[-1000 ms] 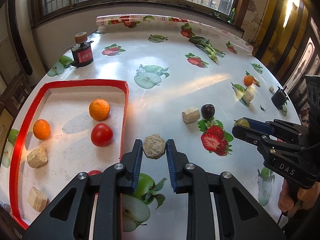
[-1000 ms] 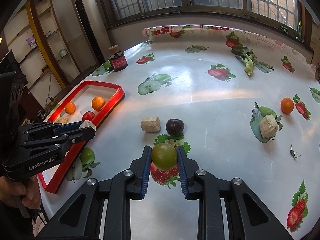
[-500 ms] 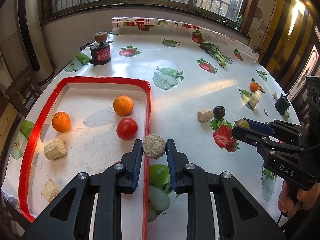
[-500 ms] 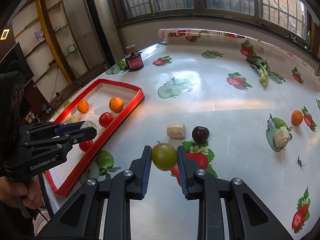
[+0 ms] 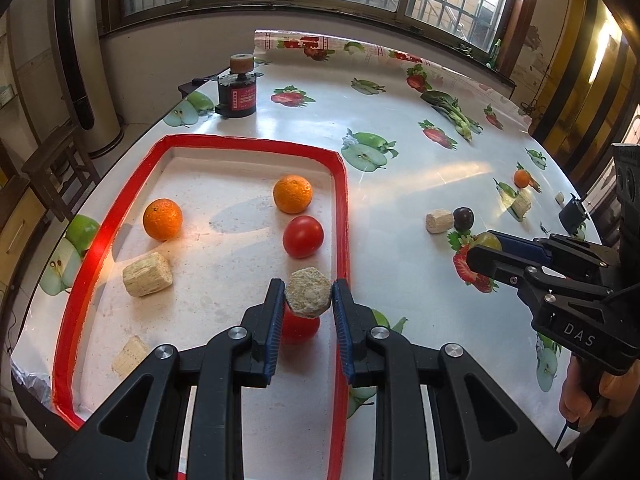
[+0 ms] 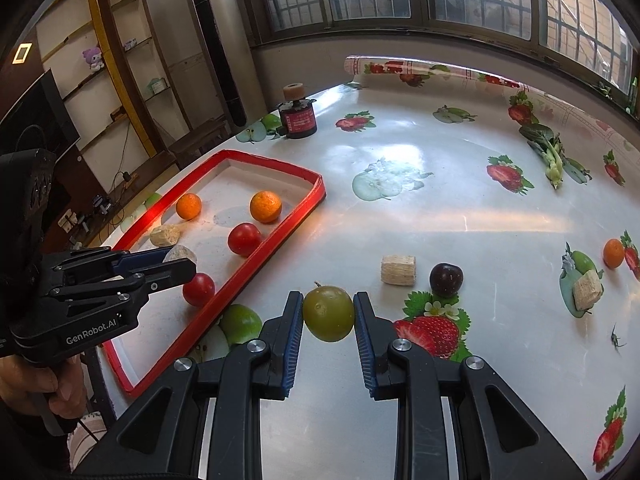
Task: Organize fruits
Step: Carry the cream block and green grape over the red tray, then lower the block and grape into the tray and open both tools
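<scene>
My left gripper [image 5: 309, 295] is shut on a beige lump [image 5: 309, 293] and hangs over the right side of the red-rimmed tray [image 5: 100, 240]. In the tray lie two oranges [image 5: 163, 219] [image 5: 292, 194], a red tomato [image 5: 303, 236], a second tomato [image 5: 300, 330] partly hidden under the lump, and two beige blocks [image 5: 147, 273]. My right gripper [image 6: 328, 314] is shut on a green plum [image 6: 329, 313], held above the table just right of the tray [image 6: 256, 260]. A dark plum [image 6: 446, 279] and a small orange [image 6: 613, 253] lie on the tablecloth.
A black and red cylinder [image 5: 237, 94] stands behind the tray. Beige blocks [image 6: 398, 270] [image 6: 587, 290] and a leafy vegetable [image 6: 550, 152] lie on the fruit-print cloth. A person's hand [image 6: 60, 388] holds the left gripper. The table edge runs close along the tray's left side.
Both grippers have moved left with their loads. The beige lump has passed from outside the tray's right rim to over its inside; the green plum has come closer to the tray.
</scene>
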